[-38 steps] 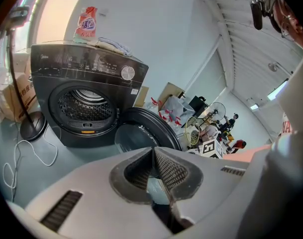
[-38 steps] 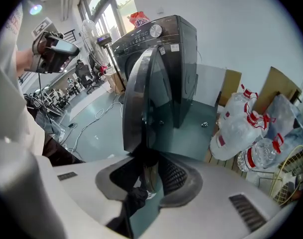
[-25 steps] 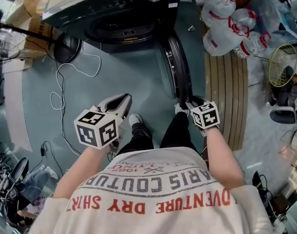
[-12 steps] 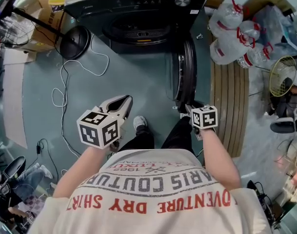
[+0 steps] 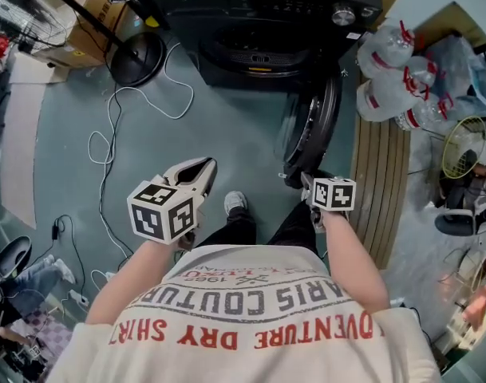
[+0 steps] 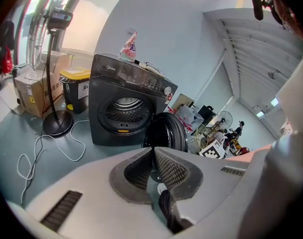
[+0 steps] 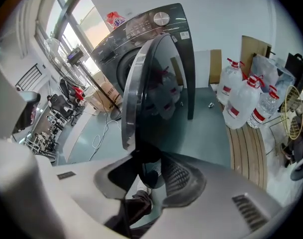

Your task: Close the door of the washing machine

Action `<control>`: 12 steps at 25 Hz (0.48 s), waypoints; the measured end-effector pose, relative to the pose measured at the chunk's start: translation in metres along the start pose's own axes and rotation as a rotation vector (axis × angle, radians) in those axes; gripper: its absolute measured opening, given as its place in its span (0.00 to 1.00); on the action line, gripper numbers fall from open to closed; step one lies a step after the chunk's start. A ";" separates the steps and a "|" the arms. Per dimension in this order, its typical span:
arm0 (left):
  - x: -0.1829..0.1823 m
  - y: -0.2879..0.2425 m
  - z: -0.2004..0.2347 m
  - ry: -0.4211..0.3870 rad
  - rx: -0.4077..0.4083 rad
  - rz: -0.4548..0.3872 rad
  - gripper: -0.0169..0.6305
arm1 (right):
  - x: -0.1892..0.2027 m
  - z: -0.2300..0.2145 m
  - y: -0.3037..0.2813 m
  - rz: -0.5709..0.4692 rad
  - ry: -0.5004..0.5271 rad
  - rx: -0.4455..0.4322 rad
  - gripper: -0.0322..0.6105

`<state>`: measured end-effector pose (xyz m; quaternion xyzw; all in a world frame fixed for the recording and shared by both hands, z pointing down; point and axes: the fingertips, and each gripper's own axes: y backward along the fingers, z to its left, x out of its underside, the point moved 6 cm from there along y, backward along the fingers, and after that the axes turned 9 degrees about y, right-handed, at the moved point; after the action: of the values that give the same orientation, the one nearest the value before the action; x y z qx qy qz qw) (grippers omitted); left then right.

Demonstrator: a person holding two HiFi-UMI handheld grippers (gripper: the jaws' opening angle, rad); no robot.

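The dark washing machine [image 5: 258, 22] stands at the top of the head view, its round drum opening uncovered. Its door [image 5: 314, 130] hangs half open on the right, hinged at the machine's right side. My right gripper [image 5: 305, 180] is at the door's near edge. In the right gripper view the door's [image 7: 156, 83] rim runs down between the jaws of the right gripper [image 7: 149, 163], which are opening, with a gap showing beside the right pad. My left gripper [image 5: 201, 164] hovers over the floor left of the door, shut on nothing, and points at the machine [image 6: 124, 108].
A fan stand's black base [image 5: 135, 54] and a white cable [image 5: 115, 134] lie on the floor at the left. Large water bottles [image 5: 394, 62] and a slatted wooden board [image 5: 378, 174] are right of the door. Cardboard boxes [image 5: 91, 14] stand at the back left. A person's shoe [image 5: 236, 204] is below the door.
Both grippers have moved toward the machine. The door has swung from edge-on to slanting toward the drum opening, with the right gripper at its edge. The left gripper stays shut.
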<state>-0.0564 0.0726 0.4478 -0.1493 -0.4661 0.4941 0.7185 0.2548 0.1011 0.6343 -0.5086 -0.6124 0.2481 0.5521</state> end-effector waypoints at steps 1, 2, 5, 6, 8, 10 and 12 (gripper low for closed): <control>0.000 0.002 0.006 0.008 -0.004 -0.005 0.09 | -0.004 0.005 -0.003 0.001 0.002 0.005 0.27; -0.001 0.004 0.011 0.015 -0.008 -0.010 0.09 | -0.008 0.009 -0.006 0.002 0.001 0.008 0.28; 0.000 0.011 0.025 0.037 -0.019 -0.020 0.09 | -0.018 0.021 -0.016 0.011 -0.020 0.001 0.30; 0.002 0.014 0.029 0.047 -0.024 -0.023 0.09 | -0.021 0.025 -0.019 0.014 -0.027 -0.004 0.30; 0.003 0.021 0.039 0.063 -0.031 -0.031 0.09 | -0.027 0.034 -0.026 0.017 -0.039 -0.012 0.31; 0.002 0.028 0.049 0.077 -0.040 -0.042 0.09 | -0.033 0.043 -0.032 0.020 -0.049 -0.020 0.32; 0.003 0.034 0.058 0.091 -0.051 -0.051 0.09 | -0.039 0.051 -0.039 0.028 -0.058 -0.029 0.33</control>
<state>-0.1230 0.0765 0.4566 -0.1781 -0.4490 0.4561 0.7474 0.1886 0.0654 0.6379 -0.5176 -0.6245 0.2615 0.5232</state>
